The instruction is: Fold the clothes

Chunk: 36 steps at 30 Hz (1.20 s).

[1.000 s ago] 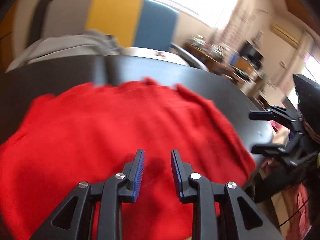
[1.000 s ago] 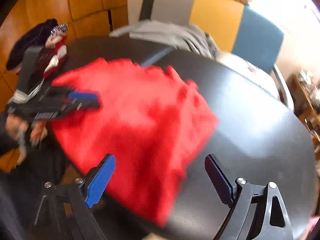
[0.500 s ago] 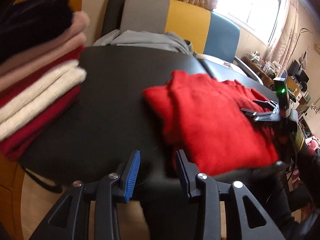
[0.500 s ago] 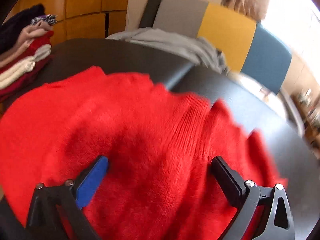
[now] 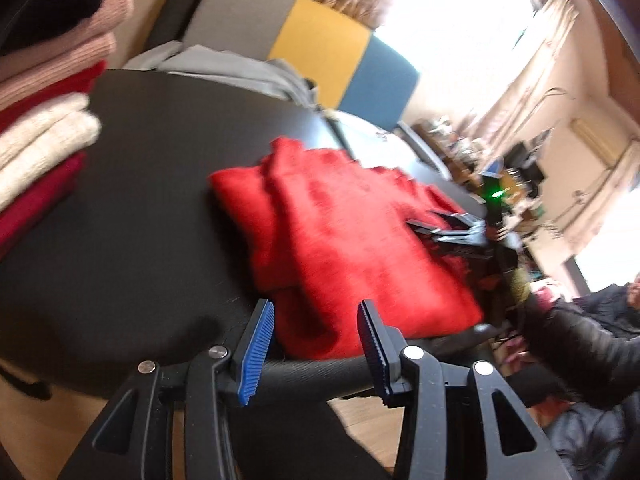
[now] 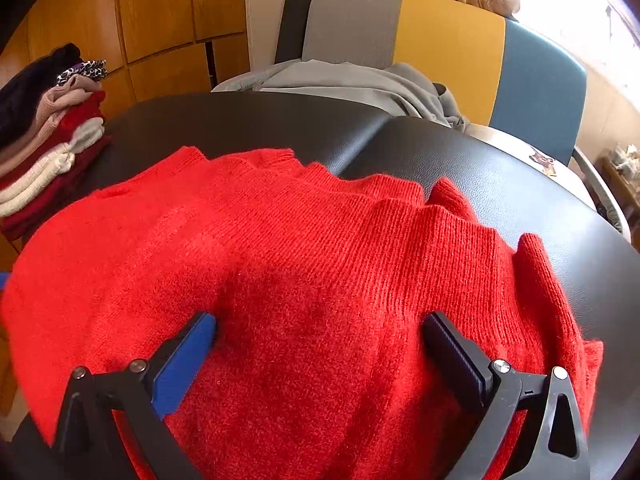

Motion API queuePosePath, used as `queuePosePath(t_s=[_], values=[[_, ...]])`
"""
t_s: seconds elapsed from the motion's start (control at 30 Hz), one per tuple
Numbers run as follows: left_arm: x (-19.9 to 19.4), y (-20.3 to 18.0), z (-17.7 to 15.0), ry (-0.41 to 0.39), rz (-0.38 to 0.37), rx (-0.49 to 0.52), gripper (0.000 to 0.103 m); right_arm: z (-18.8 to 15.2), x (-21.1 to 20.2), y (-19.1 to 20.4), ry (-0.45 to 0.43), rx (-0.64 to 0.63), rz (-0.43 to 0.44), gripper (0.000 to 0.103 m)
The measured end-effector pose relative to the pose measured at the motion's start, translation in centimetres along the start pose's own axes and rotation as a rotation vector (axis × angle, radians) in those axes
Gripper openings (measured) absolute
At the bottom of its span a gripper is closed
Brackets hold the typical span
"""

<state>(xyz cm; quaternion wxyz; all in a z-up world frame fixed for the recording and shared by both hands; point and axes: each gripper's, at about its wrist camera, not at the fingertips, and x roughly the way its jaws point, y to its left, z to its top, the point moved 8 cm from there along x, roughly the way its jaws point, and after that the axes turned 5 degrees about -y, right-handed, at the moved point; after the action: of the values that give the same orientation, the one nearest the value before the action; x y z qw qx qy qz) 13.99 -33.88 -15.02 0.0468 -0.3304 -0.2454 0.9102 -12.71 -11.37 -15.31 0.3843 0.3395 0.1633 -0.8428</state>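
Lying folded into a thick pad on the black desk [image 6: 500, 168], the red sweater [image 6: 304, 264] is seen near the front edge, with a stack of folded knitwear [image 6: 52, 140] well apart at the left. The right tool [image 6: 320, 344] is spread wide, its fingers pressed down onto the fuzzy knit without pinching it. The left tool [image 5: 316, 344] is held spread too — empty, just off the sweater's near corner at the desk edge. The knit is judged soft, limp and light, with a grippy nap: it is likely to sag and unfold if lifted by one layer. A hold is best taken at the doubled edges, through all layers, one corner per tool. Whether another fold is due, or only stacking, cannot be told.
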Motion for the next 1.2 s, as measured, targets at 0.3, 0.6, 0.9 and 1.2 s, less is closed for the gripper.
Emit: queuePosePath(t_s=[0.3,0.6,0.9,1.2], values=[[4.6,1.4,0.2,0.106,-0.121,-0.131,0.045,-0.2,-0.3,-0.1,-0.006,-0.004,0.002,0.103],[2.1,-1.0,0.9,0.127,-0.199,-0.017,0.008,-0.1,-0.3,-0.4,-0.009,0.0,0.013,0.103],[1.2,3.3,-1.8,0.175,0.081,-0.029,0.007,0.0,-0.2,-0.6,-0.015,0.007,0.018,0.103],[4.7,-4.0,7.5,-0.043,-0.076,-0.03,0.025,0.0,-0.2,-0.4,-0.007,0.0,0.009,0.103]])
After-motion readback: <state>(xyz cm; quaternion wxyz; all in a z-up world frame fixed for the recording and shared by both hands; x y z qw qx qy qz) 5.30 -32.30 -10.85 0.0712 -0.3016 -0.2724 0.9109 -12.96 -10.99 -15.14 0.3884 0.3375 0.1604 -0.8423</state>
